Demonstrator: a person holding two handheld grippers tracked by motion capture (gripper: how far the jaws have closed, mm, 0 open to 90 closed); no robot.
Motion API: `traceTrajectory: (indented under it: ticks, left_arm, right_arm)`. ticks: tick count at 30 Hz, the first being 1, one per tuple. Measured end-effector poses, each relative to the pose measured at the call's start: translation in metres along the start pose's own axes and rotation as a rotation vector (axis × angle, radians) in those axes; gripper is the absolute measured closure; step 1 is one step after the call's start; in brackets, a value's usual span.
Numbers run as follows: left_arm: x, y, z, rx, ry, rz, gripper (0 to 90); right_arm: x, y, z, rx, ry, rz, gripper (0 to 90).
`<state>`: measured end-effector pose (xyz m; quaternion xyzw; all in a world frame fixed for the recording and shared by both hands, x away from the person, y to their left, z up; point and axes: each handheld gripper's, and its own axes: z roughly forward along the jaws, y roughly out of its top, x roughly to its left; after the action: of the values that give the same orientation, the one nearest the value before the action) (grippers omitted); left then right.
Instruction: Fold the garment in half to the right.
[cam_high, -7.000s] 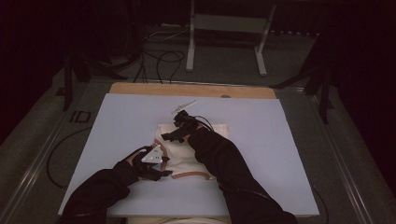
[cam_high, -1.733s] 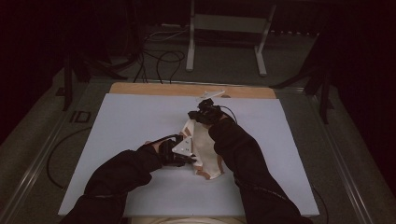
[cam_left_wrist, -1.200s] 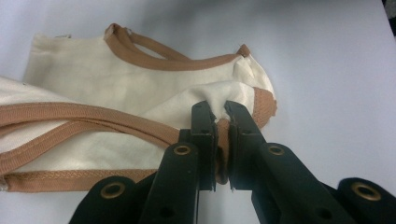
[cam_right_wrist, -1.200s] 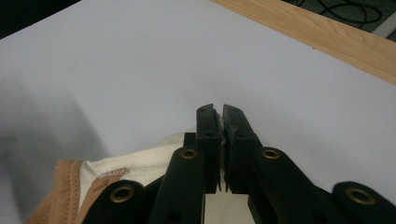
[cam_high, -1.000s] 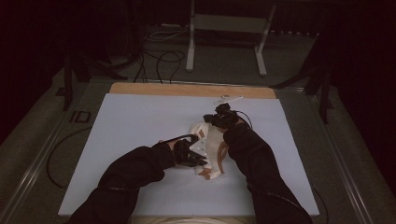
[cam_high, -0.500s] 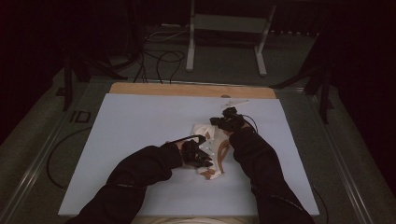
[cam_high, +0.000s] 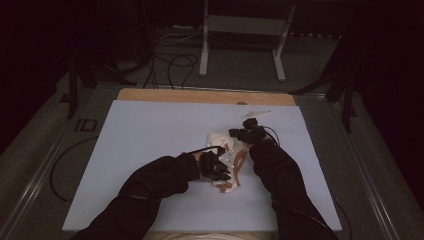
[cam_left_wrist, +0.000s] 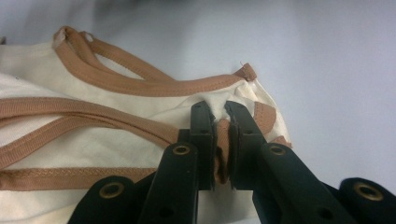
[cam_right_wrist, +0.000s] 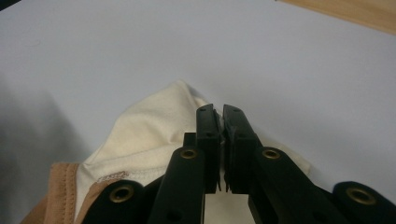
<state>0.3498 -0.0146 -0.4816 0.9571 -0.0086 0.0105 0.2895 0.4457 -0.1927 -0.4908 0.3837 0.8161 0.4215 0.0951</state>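
Both grippers, left (cam_left_wrist: 219, 112) & right (cam_right_wrist: 219, 112), clamped on cream garment (cam_left_wrist: 93, 149) w/ tan trim, prob. a top; thin pinch could slip.

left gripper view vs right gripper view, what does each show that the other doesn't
Left gripper view: long tan binding straps looping across the cream cotton garment, and the left gripper pinching a tan-trimmed edge. Right gripper view: the light wooden table edge and the right gripper shut on plain cream cloth. Both: black fingers closed on the same garment, lying on the pale blue board.
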Motion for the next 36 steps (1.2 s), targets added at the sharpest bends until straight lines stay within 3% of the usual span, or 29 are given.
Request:
traceTrajectory:
  ticks: [17, 20, 21, 24, 25, 30, 31, 33, 36]
  left_arm:
    - [0.003, 0.007, 0.011, -0.004, -0.010, -0.019, 81.7]
    - [0.002, 0.006, 0.011, -0.023, -0.017, -0.019, 73.0]
    - [0.001, 0.007, 0.009, -0.053, -0.017, -0.034, 66.8]
    - [0.003, 0.008, 0.004, -0.081, -0.012, -0.052, 56.1]
    - [0.004, 0.008, -0.001, -0.101, -0.007, -0.068, 53.9]
    - [0.005, 0.005, -0.009, -0.127, 0.006, -0.095, 48.4]
    - [0.005, 0.003, -0.012, -0.141, 0.024, -0.112, 44.9]
    - [0.005, 0.001, -0.015, -0.155, 0.026, -0.129, 42.2]
    - [0.004, -0.002, -0.020, -0.165, 0.038, -0.156, 31.4]
  right_arm:
    - [-0.012, -0.010, -0.002, 0.007, -0.003, 0.023, 85.7]
    - [-0.013, -0.011, -0.001, 0.007, -0.008, 0.027, 84.0]
    - [-0.015, -0.011, -0.002, 0.005, -0.008, 0.037, 71.7]
    - [-0.016, -0.011, -0.002, 0.018, -0.007, 0.046, 65.3]
    - [-0.016, -0.009, -0.003, 0.036, -0.014, 0.050, 58.8]
    - [-0.017, -0.007, -0.005, 0.043, -0.019, 0.053, 52.0]
    - [-0.017, -0.005, -0.007, 0.043, -0.023, 0.059, 48.0]
    - [-0.017, -0.004, -0.008, 0.039, -0.029, 0.061, 47.1]
    - [-0.015, 0.000, -0.012, 0.033, -0.032, 0.070, 45.3]
